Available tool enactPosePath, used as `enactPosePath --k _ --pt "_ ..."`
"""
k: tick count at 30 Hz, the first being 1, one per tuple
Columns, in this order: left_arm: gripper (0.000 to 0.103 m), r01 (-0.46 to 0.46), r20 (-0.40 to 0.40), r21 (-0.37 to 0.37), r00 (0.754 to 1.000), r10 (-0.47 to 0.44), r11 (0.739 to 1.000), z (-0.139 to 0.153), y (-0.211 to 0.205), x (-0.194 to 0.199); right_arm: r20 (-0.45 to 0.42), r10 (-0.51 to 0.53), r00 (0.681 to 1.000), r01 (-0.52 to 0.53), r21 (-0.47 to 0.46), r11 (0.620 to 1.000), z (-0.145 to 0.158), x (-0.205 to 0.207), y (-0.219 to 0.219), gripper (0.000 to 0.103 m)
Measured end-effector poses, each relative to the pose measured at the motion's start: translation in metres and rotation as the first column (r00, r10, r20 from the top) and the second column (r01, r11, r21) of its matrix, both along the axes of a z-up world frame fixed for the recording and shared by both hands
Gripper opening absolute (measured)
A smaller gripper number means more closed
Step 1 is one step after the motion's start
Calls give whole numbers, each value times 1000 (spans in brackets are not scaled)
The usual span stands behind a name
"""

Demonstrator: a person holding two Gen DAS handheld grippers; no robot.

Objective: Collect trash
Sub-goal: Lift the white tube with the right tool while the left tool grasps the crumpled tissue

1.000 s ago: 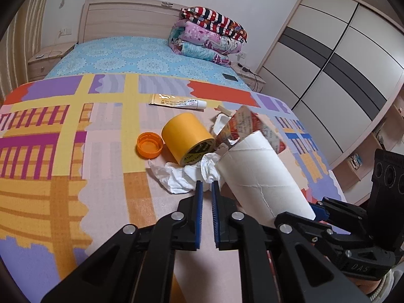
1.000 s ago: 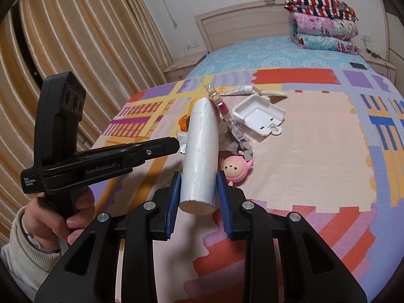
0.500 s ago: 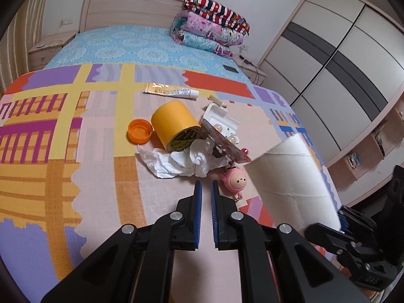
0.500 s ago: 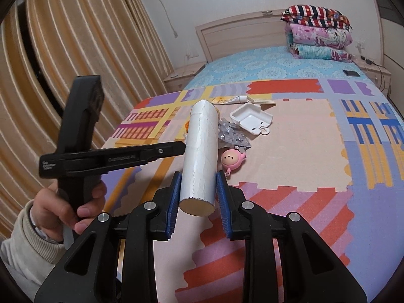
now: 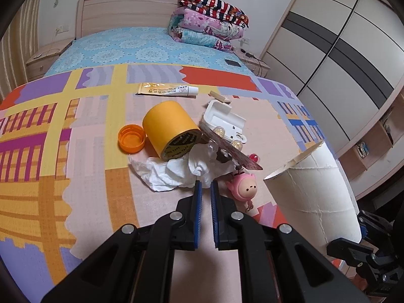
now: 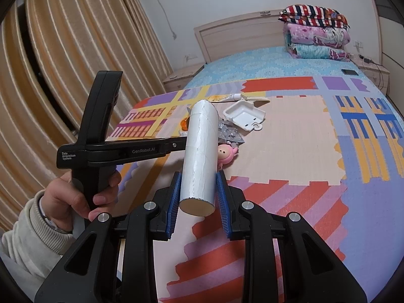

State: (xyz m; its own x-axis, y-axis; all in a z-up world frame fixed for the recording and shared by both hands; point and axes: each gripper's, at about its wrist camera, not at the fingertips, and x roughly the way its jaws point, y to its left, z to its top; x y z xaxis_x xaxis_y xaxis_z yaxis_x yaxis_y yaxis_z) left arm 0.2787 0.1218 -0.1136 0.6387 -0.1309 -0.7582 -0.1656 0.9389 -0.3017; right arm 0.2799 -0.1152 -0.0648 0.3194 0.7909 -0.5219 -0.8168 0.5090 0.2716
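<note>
Right hand-held gripper (image 6: 198, 197): blue pads clamped on the sides of a white cardboard tube (image 6: 200, 151), held above the bed's patchwork cover (image 6: 290, 156), far end tilted up and away.

Left hand-held gripper (image 5: 205, 203): jaws drawn together, nothing between them, tips pointing at a crumpled white tissue (image 5: 176, 171) on the cover.

Remaining heap, outward: pink doll charm (image 5: 243, 188), yellow tape roll (image 5: 171, 128), orange cap (image 5: 131, 138), blister card (image 5: 227, 146), white plastic tray (image 5: 224, 120), ointment tube (image 5: 166, 89).

Handling note: keep the tube level and clear of the heap; the left jaws would need to open before pinching the tissue from above.

Not legible: no trash bin appears; what lies under the tissue and blister card is hidden.
</note>
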Motion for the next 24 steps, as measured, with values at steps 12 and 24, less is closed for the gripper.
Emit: enactPosePath --k 12,24 --pt "8 2 10 30 1000 -3 1000 0 -5 -2 4 -10 1000 10 11 1000 1 -2 -7 28" --pt "62 -29 65 98 998 22 995 7 -6 -6 15 -19 1000 18 21 1000 5 -5 -16 28"
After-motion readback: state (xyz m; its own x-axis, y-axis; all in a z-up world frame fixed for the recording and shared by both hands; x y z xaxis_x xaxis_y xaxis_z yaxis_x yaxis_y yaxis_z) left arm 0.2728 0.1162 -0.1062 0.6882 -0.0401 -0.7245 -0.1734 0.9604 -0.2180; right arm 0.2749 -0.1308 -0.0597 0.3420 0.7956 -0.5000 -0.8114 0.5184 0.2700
